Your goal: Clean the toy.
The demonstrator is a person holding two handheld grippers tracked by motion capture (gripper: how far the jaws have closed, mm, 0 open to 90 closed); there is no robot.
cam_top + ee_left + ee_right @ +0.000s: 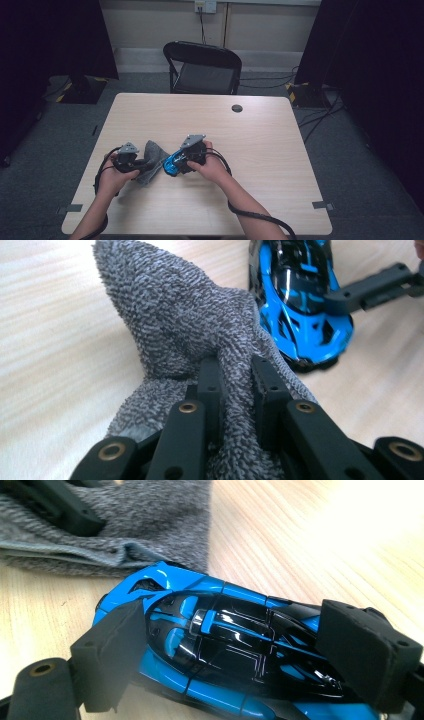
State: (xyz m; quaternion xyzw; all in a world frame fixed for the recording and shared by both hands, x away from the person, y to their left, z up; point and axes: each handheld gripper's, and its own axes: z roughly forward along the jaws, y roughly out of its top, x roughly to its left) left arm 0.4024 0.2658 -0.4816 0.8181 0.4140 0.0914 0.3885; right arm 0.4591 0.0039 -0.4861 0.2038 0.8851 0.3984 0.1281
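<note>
We see no container on the table (260,150); the cloth (150,167) and the toy car (172,164) lie straight on the pale wood-grain top, near its front edge, touching or nearly so.

From the high view we get the layout: the left gripper (145,164) and the right gripper (175,164) face each other, cloth on the left, car on the right, and a black folding chair (202,67) beyond the far edge. That view is too small to show the jaws.

The left gripper view gives us the grip: the left gripper (235,385) has its jaws drawn nearly together, pinching a raised fold of the cloth (175,325), which peaks up above them. The car (300,300) sits just beyond the cloth.

The right gripper view shows the right gripper (240,650) with jaws set wide, one square pad on each side of the car (225,645), seemingly pressed against its body.

The cloth (135,525) is grey, looped terry, soft and folded. The car is hard, glossy blue and black, low and streamlined.
</note>
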